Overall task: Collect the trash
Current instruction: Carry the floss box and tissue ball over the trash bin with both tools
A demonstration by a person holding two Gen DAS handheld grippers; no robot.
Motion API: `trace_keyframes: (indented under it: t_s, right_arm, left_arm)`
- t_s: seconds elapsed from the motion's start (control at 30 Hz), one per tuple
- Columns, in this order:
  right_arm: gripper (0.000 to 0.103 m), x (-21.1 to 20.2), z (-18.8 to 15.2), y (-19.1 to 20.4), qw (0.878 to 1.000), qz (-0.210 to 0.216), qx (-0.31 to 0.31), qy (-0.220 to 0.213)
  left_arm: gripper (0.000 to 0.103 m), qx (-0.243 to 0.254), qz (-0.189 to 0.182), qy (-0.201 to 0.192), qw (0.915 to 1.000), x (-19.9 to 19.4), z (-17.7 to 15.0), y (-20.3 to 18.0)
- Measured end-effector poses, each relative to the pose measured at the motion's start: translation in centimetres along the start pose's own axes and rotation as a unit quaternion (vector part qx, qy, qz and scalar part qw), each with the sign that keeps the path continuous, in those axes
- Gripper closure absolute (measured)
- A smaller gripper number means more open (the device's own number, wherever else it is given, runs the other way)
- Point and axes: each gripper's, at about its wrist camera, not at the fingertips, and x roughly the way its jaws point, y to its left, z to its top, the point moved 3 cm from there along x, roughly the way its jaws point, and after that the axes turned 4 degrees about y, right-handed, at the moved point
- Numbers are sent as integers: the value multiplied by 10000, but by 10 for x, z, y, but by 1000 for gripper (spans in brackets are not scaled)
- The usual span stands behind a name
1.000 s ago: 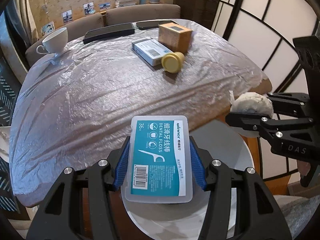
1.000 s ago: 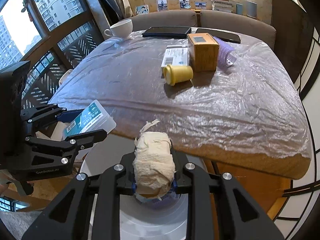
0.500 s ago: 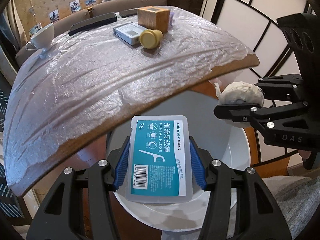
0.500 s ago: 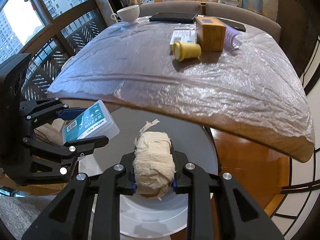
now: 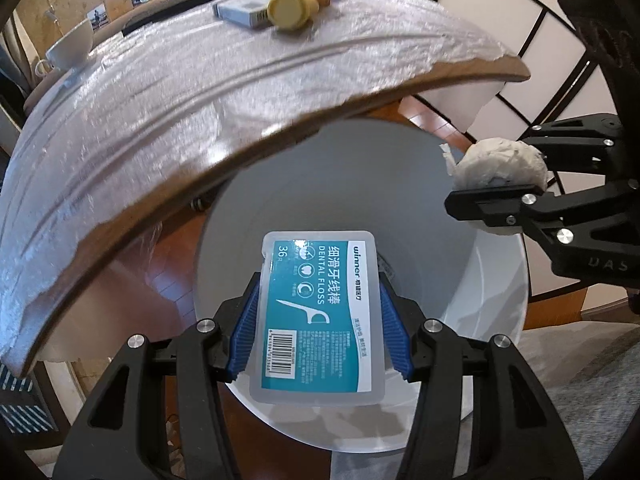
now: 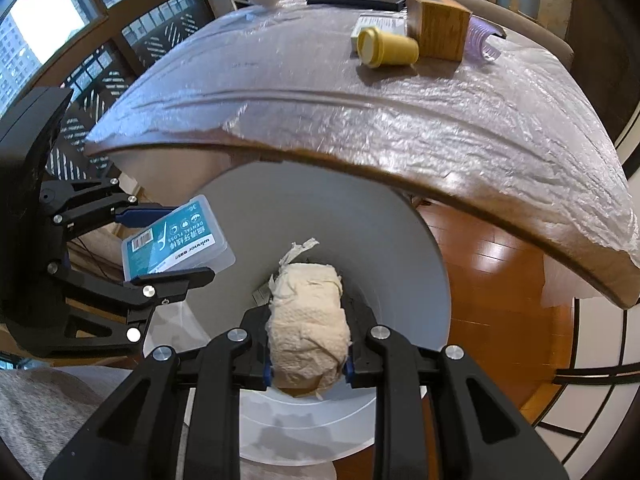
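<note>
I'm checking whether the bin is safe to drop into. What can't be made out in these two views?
- Bin bottom: left wrist view, covered by the dental floss box; right wrist view, covered by the tissue wad.
- Bin's near rim: cut off behind the gripper bodies in both views.
- Floss box small print: too fine to read.

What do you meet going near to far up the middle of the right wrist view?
Right gripper shut on the tissue wad → white bin → table edge → yellow cup → wooden box.
</note>
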Motion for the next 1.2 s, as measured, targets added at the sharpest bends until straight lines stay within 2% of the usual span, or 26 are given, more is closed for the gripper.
trace_keyframes:
  t_s: [0.43,0.47,0.8,1.2]
  right_arm:
    - [79,35,4,-1,9996,-3,-34,289]
    - [79,37,5,-1,9995,-7,-33,308]
    - [79,63,8,3,9987,-58,-68,502]
    - [79,74,8,2,9981,-98,9,616]
  left_arm:
    - [48,66,77,377,9992,33,-10,-3]
    - [48,84,92,412,9991,39,0,-4]
    - [48,155,159,599,9980,58,1,-8]
    - [48,231,203,749,9967,73,9,-16]
